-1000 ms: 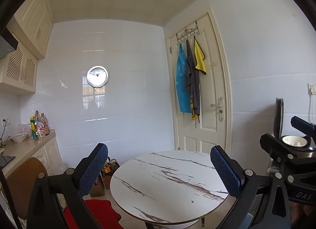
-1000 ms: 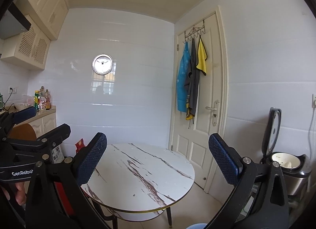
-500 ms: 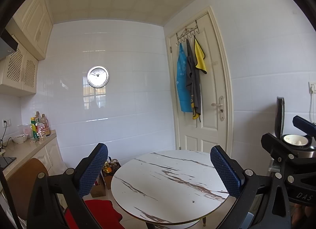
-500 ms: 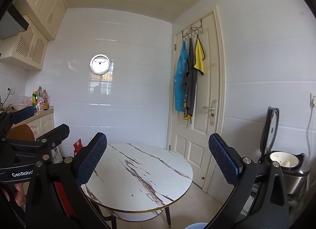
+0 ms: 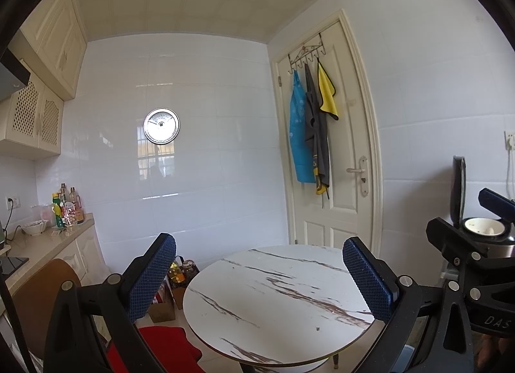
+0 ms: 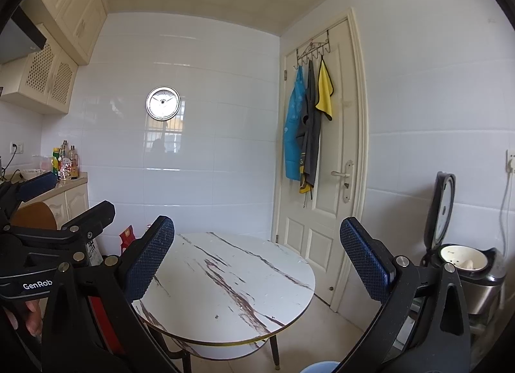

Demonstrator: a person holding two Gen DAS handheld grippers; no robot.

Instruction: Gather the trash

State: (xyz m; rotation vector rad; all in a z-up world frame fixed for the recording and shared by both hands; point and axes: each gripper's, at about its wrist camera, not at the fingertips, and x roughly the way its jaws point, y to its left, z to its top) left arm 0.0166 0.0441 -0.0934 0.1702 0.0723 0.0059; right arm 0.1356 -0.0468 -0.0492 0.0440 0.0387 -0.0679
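My left gripper [image 5: 257, 263] is open and empty, held above a round white marble-pattern table [image 5: 273, 302]. My right gripper [image 6: 256, 250] is also open and empty, above the same table [image 6: 225, 282]. Each gripper shows in the other's view: the right gripper [image 5: 476, 244] at the right edge of the left wrist view, the left gripper [image 6: 48, 221] at the left edge of the right wrist view. A tiny dark speck [image 5: 317, 328] lies on the tabletop, also in the right wrist view [image 6: 216, 317]. No larger trash is visible.
A white door [image 6: 325, 179] with hanging cloths [image 6: 305, 128] stands behind the table. An open rice cooker [image 6: 463, 250] sits at right. A counter with bottles [image 5: 66, 208] is at left. A red seat [image 5: 154, 347] is beside the table. A blue bin rim [image 6: 318, 368] shows below.
Both views have tilted slightly upward and drifted; the table sits lower in frame. Both grippers stay open and empty.
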